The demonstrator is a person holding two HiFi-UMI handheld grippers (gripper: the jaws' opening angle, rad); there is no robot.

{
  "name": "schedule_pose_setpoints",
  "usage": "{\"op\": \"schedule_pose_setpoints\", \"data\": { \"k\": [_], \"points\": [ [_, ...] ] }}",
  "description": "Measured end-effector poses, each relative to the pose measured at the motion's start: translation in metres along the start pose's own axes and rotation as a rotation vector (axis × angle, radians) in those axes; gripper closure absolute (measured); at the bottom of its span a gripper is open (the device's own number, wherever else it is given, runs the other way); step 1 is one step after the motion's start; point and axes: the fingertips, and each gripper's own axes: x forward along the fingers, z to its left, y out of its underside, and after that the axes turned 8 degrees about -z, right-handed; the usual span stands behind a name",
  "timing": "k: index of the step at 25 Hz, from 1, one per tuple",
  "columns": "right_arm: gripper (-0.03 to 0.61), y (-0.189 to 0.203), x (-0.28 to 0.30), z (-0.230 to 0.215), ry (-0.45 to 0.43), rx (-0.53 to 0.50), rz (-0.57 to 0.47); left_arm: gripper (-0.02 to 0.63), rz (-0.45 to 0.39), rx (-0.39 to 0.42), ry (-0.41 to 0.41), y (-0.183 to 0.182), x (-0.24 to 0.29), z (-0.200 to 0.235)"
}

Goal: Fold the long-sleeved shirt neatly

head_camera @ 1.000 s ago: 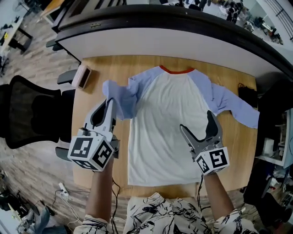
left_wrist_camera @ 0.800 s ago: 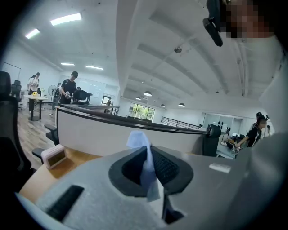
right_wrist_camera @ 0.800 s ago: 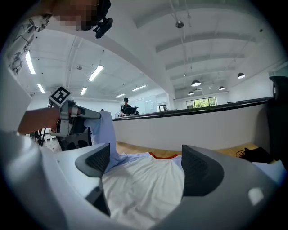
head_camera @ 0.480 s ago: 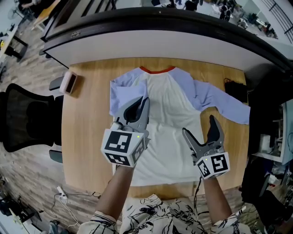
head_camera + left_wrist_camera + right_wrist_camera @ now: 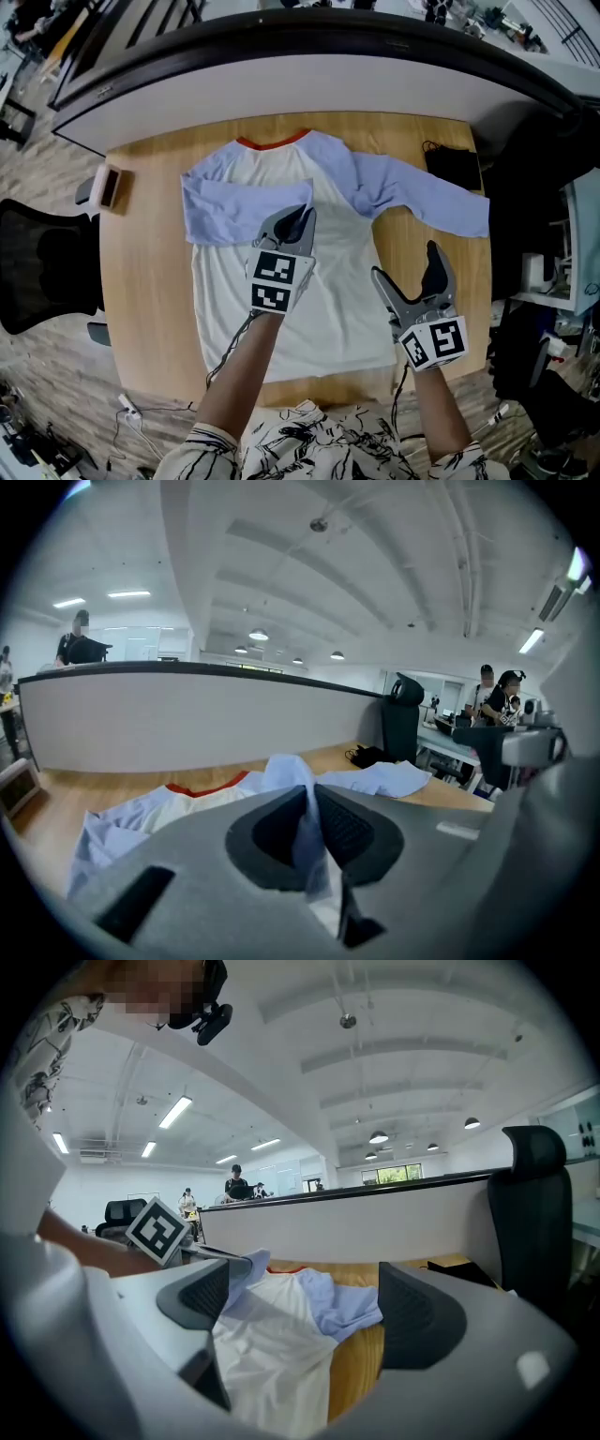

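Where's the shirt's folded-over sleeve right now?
In the head view, the blue sleeve lies across the shirt at chest level, left of centre. Its end is pinched in the left claw, below the red collar.

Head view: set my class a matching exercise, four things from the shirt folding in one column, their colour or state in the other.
1. left tongs
2. right tongs
3. collar
4. other sleeve

A. lying stretched out, not yet folded
B. red
C. shut on the folded sleeve
D. open, holding nothing

Pairs: 1-C, 2-D, 3-B, 4-A
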Motion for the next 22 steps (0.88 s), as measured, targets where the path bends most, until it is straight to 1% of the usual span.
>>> {"op": "schedule_pose_setpoints", "data": {
  "k": [4, 6, 7, 8, 9, 10, 12, 14, 17, 20, 22],
  "points": [
    [0.087, 0.004, -0.01, -0.017, 0.024, 0.006, 0.005, 0.583, 0.039, 0.0, -0.008, 0.021, 0.018, -0.01],
    [0.087, 0.007, -0.013, -0.024, 0.032, 0.01, 0.006, 0.571, 0.051, -0.005, -0.008, 0.032, 0.028, -0.015],
    [0.087, 0.008, -0.013, -0.026, 0.035, 0.012, 0.006, 0.523, 0.049, -0.017, 0.004, 0.036, 0.034, -0.018],
    [0.087, 0.008, -0.013, -0.029, 0.038, 0.014, 0.005, 0.418, 0.046, -0.038, 0.029, 0.04, 0.041, -0.025],
    [0.087, 0.009, -0.014, -0.031, 0.041, 0.016, 0.005, 0.332, 0.047, -0.06, 0.061, 0.044, 0.046, -0.033],
    [0.087, 0.01, -0.014, -0.034, 0.043, 0.017, 0.005, 0.29, 0.051, -0.07, 0.088, 0.047, 0.05, -0.041],
    [0.087, 0.012, -0.015, -0.039, 0.049, 0.021, 0.006, 0.257, 0.064, -0.053, 0.109, 0.051, 0.052, -0.05],
    [0.087, 0.015, -0.015, -0.045, 0.054, 0.024, 0.007, 0.247, 0.075, -0.043, 0.098, 0.055, 0.051, -0.049],
    [0.087, 0.017, -0.015, -0.053, 0.059, 0.027, 0.005, 0.249, 0.092, -0.08, 0.069, 0.063, 0.048, -0.04],
    [0.087, 0.019, -0.016, -0.059, 0.062, 0.031, 0.007, 0.277, 0.162, -0.128, 0.105, 0.082, 0.054, -0.049],
    [0.087, 0.022, -0.017, -0.062, 0.063, 0.035, 0.013, 0.269, 0.223, -0.144, 0.129, 0.095, 0.064, -0.059]
  ]
}}
